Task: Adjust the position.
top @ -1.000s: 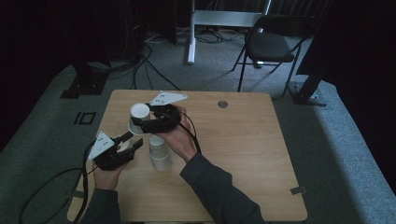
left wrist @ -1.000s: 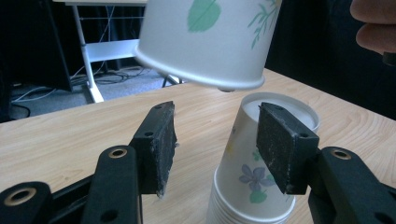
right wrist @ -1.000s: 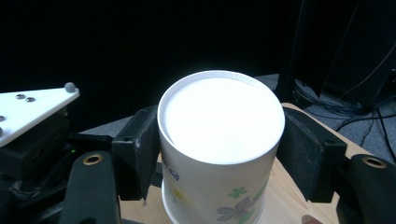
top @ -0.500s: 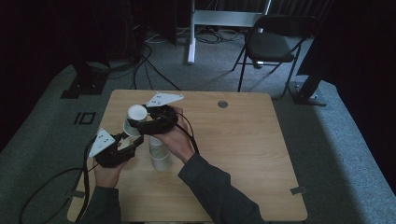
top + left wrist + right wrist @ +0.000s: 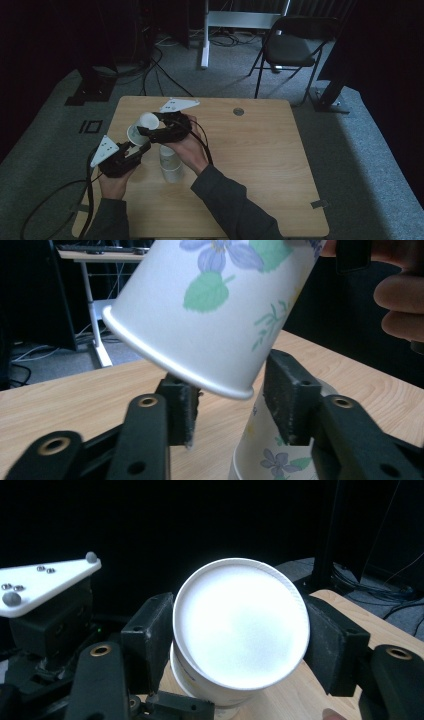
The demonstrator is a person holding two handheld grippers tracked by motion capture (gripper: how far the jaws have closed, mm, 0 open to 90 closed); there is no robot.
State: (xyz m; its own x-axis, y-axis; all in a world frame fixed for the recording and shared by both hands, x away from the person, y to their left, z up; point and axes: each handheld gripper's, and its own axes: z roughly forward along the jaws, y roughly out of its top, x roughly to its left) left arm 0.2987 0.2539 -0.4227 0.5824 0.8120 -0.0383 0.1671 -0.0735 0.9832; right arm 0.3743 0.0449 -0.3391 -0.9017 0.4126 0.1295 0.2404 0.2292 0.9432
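Above the left half of the wooden bench point(image 5: 260, 165), a white paper cup point(image 5: 141, 128) printed with blue flowers and green leaves hangs tilted in the air, its closed base facing the right gripper's camera and its rolled rim pointing down toward the left tongs. The right tongs point(image 5: 150, 131) clamp this cup by its sides, one black pad point(image 5: 150, 640) pressed against each flank of the base. Just below the cup's rim, the left tongs point(image 5: 139, 148) stand parted, their jaws on either side of the rim's lower edge; whether a pad touches the paper cannot be told. Beside that raised cup, toward the person, a second cup point(image 5: 170, 162) with the same flower print stands upside down on the bench, close to the right hand point(image 5: 187, 145). The left hand point(image 5: 115, 175) grips its tool nearer the bench's left edge, a cable point(image 5: 55, 200) trailing off toward the floor. Farther from the raised cup, a small round grommet point(image 5: 238, 111) sits in the benchtop near its far edge, and a dark folding chair point(image 5: 292, 47) stands on the grey carpet beyond.
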